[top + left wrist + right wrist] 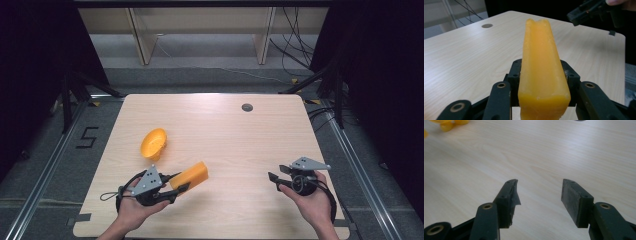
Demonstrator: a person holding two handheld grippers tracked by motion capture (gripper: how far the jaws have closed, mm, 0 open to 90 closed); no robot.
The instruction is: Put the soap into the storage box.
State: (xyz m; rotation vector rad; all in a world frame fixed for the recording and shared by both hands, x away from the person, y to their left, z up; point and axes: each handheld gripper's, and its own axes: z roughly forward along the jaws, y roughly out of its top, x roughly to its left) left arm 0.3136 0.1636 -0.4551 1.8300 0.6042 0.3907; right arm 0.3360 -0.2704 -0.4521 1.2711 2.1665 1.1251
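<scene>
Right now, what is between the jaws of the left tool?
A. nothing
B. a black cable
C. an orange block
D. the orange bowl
C: the left tool is shut on the orange block, whose sides sit between both black pads in the left gripper view.

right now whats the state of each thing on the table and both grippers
orange block: held off the table, clamped between the left jaws
orange bowl: tipped on its side on the table, untouched
left gripper: shut on the orange block
right gripper: jaws apart, nothing between them
table: bare wood, small round hole near far edge
</scene>
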